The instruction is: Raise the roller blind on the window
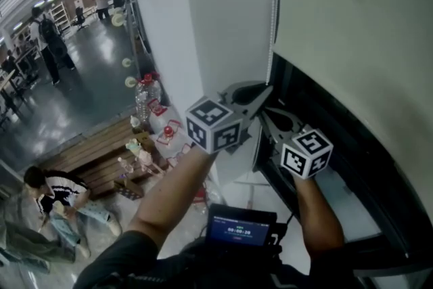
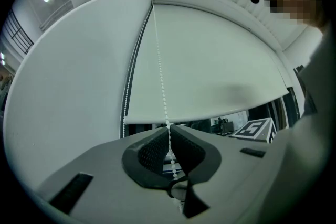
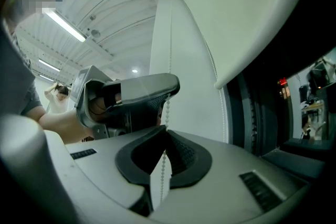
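The white roller blind (image 1: pixel 352 17) hangs over the upper part of the dark window (image 1: pixel 358 145). Its white bead chain (image 1: pixel 273 3) drops along the blind's left edge. My left gripper (image 1: pixel 267 93) is shut on the chain, above and just left of my right gripper (image 1: pixel 269 117), which is shut on the same chain lower down. In the left gripper view the bead chain (image 2: pixel 161 81) runs up from between the closed pads of the left gripper (image 2: pixel 169 131) along the blind (image 2: pixel 210 76). In the right gripper view the chain (image 3: pixel 167 108) passes from the right gripper (image 3: pixel 166 131) up to the left gripper (image 3: pixel 169 94).
A white pillar (image 1: pixel 203 10) stands just left of the chain. A small device with a lit screen (image 1: pixel 240 230) hangs at my chest. Far below on the left are wooden benches (image 1: pixel 101 159), a seated person (image 1: pixel 57 196) and people walking.
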Action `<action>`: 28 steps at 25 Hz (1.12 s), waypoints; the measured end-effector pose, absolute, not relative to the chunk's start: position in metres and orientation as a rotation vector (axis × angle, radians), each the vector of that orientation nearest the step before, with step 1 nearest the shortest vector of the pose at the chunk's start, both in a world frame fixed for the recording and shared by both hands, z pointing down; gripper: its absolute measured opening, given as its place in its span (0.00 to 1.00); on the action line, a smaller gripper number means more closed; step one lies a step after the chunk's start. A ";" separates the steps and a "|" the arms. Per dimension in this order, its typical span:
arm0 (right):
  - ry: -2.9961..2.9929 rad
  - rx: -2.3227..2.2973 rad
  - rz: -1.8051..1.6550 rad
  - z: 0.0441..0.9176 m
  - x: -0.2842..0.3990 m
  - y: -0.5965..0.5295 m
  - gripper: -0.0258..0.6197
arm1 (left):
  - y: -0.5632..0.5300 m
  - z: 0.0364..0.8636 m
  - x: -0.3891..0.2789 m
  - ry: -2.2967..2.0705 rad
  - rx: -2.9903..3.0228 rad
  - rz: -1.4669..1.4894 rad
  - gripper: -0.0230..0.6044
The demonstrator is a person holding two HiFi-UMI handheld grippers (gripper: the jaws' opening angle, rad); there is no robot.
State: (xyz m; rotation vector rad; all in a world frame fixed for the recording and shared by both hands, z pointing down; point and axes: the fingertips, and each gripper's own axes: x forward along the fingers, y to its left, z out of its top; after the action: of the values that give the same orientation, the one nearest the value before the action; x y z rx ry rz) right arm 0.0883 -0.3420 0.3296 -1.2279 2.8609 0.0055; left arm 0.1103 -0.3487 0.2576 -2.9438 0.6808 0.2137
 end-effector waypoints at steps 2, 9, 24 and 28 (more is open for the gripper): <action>2.873 -1.229 -0.013 0.337 0.086 -0.343 0.05 | -0.350 0.266 0.109 0.690 -2.950 0.192 0.05; 2.905 -1.253 -0.061 0.367 0.080 -0.339 0.05 | -0.344 0.297 0.103 0.716 -2.947 0.111 0.05; 2.989 -1.277 -0.222 0.433 0.074 -0.334 0.05 | -0.342 0.363 0.097 0.776 -2.971 -0.024 0.04; 3.005 -1.291 -0.272 0.455 0.073 -0.333 0.05 | -0.342 0.385 0.097 0.779 -3.003 -0.053 0.04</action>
State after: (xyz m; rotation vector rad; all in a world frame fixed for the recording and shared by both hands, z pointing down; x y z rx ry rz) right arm 0.0733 -0.3330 0.4546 -1.2908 3.0050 -0.2716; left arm 0.0970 -0.3416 0.3851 -3.0031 0.7791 -0.0532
